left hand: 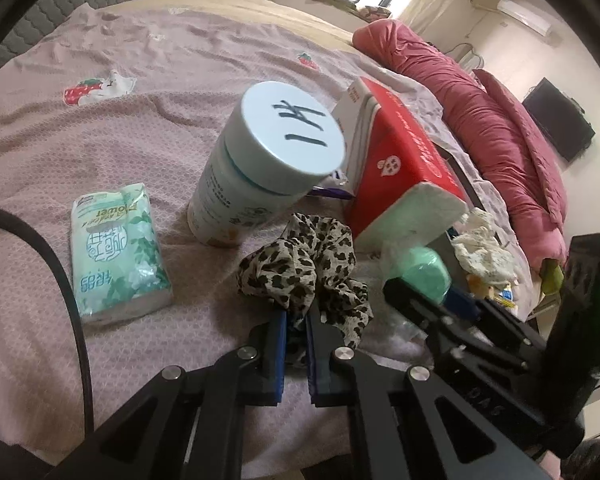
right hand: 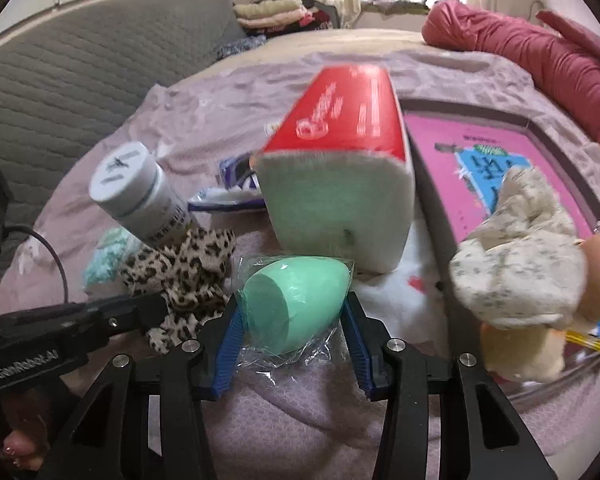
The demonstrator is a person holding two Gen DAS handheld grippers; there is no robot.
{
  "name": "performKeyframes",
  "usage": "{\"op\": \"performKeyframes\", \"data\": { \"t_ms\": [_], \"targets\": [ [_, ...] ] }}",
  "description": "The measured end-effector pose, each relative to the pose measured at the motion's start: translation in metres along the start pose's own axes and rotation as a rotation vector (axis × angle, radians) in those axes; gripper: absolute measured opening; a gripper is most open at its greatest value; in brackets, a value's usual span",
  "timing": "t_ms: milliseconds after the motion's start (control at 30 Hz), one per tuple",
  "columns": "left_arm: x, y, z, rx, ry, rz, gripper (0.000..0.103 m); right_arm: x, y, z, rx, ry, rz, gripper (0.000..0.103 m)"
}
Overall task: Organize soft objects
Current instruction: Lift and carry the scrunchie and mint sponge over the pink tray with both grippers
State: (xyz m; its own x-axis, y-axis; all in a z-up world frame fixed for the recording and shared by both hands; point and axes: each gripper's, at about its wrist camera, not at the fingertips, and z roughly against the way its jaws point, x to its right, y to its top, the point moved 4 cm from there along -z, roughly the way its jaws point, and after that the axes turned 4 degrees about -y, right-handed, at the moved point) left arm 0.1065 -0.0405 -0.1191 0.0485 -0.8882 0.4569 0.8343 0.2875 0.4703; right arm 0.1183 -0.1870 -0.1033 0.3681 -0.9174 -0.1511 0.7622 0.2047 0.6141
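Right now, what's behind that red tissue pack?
Behind the red tissue pack lies a purple-and-white packet, only partly visible. Further back sits the pink sheet. Whatever lies under the pack is hidden.

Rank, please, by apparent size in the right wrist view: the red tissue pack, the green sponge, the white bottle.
1. red tissue pack, largest.
2. green sponge and white bottle look alike; the sponge is nearer the camera, so unsure.
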Motion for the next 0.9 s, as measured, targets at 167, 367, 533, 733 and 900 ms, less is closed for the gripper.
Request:
{"op": "performKeyframes", "data": {
  "t_ms": [167, 367, 533, 733, 900],
  "targets": [
    [0.008, -0.006, 0.017, 0.023, 0.002, -0.027, 0.008, -0.005, 0.005, 0.029, 0.086, -0.018, 0.038, 0.049],
    [0.03, -0.011, 0.043, 0.075, 0.0, -0.089, 0.008, 0.009, 0.016, 0.059, 0.198, -0.049, 0.026, 0.049],
    [0.054, -0.01, 0.06, 0.122, -0.006, -0.138, 0.008, 0.022, 0.019, 0.077, 0.257, -0.095, 0.019, 0.049],
    [0.082, -0.003, 0.067, 0.15, -0.003, -0.191, 0.008, 0.046, 0.022, 0.097, 0.317, -0.129, -0.047, 0.049],
    [0.103, 0.004, 0.063, 0.153, -0.001, -0.221, 0.008, 0.073, 0.023, 0.108, 0.347, -0.156, -0.109, 0.049]
  ]
}}
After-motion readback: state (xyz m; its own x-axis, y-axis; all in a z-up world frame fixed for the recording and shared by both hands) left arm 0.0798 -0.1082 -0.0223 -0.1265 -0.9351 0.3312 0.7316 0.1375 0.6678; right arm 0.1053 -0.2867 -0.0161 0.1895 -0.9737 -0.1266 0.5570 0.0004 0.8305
